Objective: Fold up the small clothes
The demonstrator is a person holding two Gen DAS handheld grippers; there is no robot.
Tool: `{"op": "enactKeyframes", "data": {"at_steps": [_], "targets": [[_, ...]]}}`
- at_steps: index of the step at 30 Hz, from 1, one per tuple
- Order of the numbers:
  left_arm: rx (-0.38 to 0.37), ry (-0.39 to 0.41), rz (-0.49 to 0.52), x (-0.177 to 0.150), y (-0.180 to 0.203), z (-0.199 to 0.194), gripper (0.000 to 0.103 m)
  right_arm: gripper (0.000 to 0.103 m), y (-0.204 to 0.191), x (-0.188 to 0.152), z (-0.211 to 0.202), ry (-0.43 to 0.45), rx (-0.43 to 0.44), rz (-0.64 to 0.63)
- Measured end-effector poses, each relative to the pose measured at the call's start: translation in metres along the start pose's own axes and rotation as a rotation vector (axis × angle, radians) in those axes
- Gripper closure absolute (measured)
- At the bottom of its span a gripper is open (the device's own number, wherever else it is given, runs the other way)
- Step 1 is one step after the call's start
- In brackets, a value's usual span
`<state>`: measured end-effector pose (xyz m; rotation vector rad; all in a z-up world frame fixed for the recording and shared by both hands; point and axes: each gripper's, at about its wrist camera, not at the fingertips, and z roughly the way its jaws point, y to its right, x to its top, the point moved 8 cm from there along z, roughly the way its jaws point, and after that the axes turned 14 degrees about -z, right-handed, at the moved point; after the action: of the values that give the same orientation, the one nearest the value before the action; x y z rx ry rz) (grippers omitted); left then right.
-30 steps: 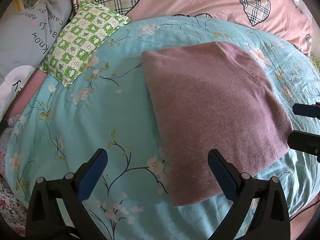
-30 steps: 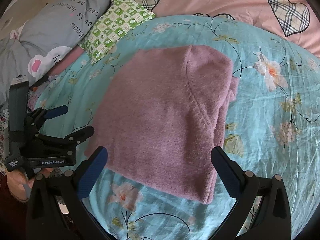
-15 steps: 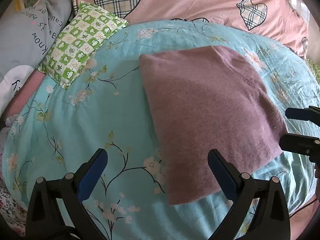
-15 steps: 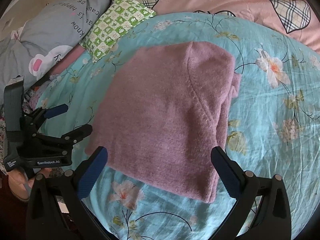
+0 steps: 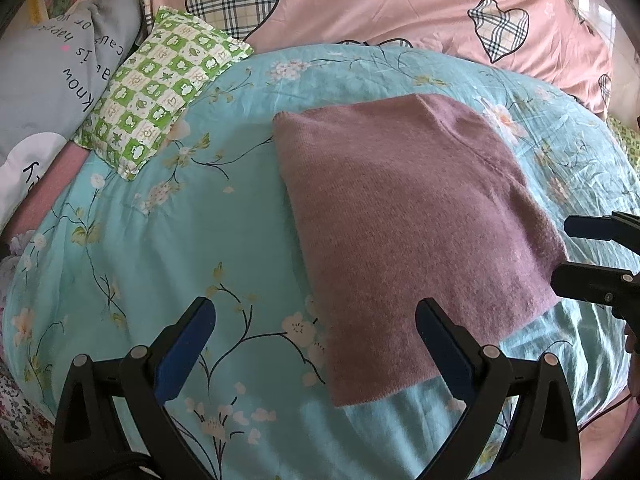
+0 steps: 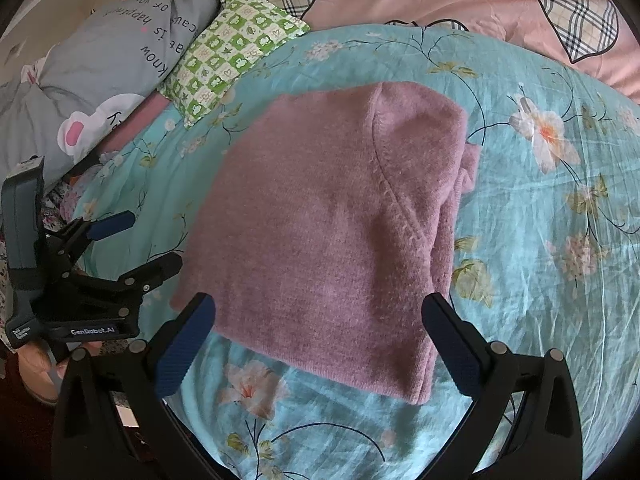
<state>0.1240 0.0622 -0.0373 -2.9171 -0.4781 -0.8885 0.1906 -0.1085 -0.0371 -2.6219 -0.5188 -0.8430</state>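
A mauve knitted sweater [image 5: 404, 220] lies folded into a rectangle on the turquoise flowered bedspread [image 5: 180, 240]; it also shows in the right wrist view [image 6: 332, 232]. My left gripper [image 5: 316, 336] is open and empty, held above the bedspread at the sweater's near left corner. My right gripper [image 6: 318, 328] is open and empty above the sweater's near edge. Each gripper appears in the other's view, the right one [image 5: 560, 256] by the sweater's right edge and the left one [image 6: 152, 240] by its left edge.
A green checked pillow [image 5: 160, 96] and a grey printed pillow [image 5: 52, 80] lie at the back left. A pink quilt with plaid hearts [image 5: 380, 12] runs along the back. The bed's edge drops off at the near left [image 6: 40, 380].
Both grippers have drawn back slightly from the sweater and stay open. The sweater has not moved.
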Motion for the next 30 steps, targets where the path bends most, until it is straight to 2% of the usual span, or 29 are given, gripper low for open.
{"op": "enactKeyframes", "data": {"at_steps": [30], "targets": [[-0.002, 0.003, -0.001, 0.0002, -0.0038, -0.0027, 0.002, 0.000, -0.0049, 0.0024, -0.0074, 0.009, -0.002, -0.004]]}}
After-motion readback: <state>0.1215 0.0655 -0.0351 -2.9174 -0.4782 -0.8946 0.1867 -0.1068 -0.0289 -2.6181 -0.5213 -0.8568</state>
